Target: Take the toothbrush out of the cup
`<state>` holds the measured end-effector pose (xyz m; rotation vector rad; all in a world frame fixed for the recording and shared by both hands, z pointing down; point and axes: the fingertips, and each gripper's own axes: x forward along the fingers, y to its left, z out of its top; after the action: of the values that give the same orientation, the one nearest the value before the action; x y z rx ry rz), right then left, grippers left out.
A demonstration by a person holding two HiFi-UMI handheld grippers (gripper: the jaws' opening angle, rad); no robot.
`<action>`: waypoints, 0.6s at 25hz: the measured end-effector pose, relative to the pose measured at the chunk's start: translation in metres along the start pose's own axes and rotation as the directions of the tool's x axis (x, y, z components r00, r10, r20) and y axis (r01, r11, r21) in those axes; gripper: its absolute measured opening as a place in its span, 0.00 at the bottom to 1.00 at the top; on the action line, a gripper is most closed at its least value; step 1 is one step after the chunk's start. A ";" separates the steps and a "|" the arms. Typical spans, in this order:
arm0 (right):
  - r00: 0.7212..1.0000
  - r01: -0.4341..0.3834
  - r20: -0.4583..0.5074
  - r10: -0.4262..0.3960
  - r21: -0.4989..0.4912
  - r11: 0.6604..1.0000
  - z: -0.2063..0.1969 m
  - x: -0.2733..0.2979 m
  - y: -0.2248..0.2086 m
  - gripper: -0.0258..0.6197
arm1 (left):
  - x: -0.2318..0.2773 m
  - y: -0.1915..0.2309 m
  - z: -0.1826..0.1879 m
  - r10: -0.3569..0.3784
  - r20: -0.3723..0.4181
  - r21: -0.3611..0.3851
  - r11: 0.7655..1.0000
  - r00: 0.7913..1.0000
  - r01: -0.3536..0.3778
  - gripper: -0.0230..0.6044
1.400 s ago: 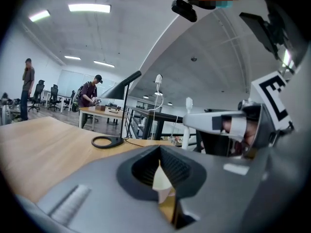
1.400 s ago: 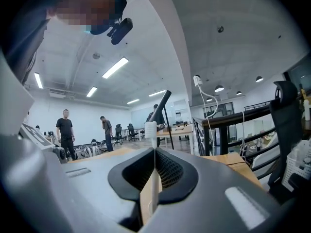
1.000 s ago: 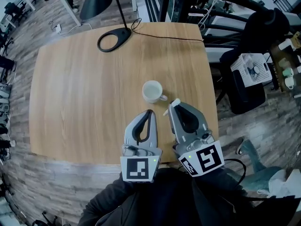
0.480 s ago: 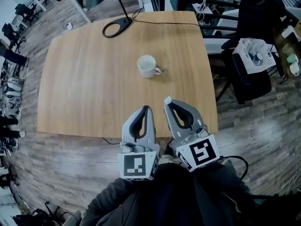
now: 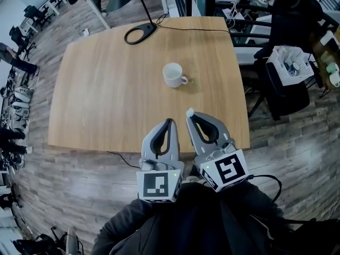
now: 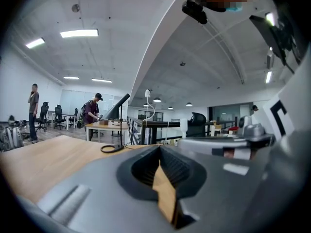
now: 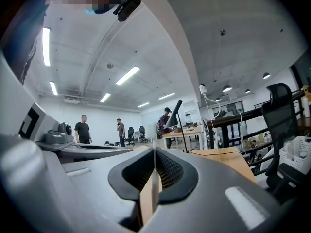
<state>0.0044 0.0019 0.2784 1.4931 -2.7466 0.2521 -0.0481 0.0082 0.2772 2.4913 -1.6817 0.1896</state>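
Observation:
A white cup (image 5: 173, 74) with its handle to the right stands on the wooden table (image 5: 106, 89), right of the middle. I see no toothbrush in it from the head view. Both grippers hover side by side over the table's near edge, well short of the cup and pointing toward it. The left gripper (image 5: 169, 122) (image 6: 159, 149) is shut with nothing between its jaws. The right gripper (image 5: 190, 114) (image 7: 154, 152) is shut too; a small white bit shows at its tip and I cannot tell what it is. Neither gripper view shows the cup.
A black ring-shaped lamp base (image 5: 140, 35) (image 6: 112, 148) with a cord sits at the table's far edge. Black chairs and a white basket (image 5: 289, 62) stand to the right of the table. People stand by desks in the background (image 7: 82, 129).
Both grippers have drawn back from beside the cup to the table's near edge. The cup has stayed in place and both grippers have stayed shut.

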 end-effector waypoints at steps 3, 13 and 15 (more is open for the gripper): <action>1.000 -0.005 0.005 0.005 -0.007 1.000 0.005 0.010 0.006 0.05 | 0.000 0.006 0.004 -0.026 0.008 0.004 1.000 1.000 0.026 0.05; 1.000 0.008 0.006 -0.007 -0.016 1.000 0.011 0.033 0.023 0.05 | 0.001 0.036 0.012 -0.045 0.033 0.007 0.999 0.998 0.045 0.05; 1.000 0.014 0.004 -0.013 -0.018 1.000 0.011 0.035 0.025 0.05 | 0.001 0.037 0.013 -0.063 0.031 -0.003 0.998 0.998 0.063 0.05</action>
<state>-0.0350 -0.0151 0.2668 1.5090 -2.7331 0.2233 -0.0817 -0.0088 0.2660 2.5531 -1.6100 0.1426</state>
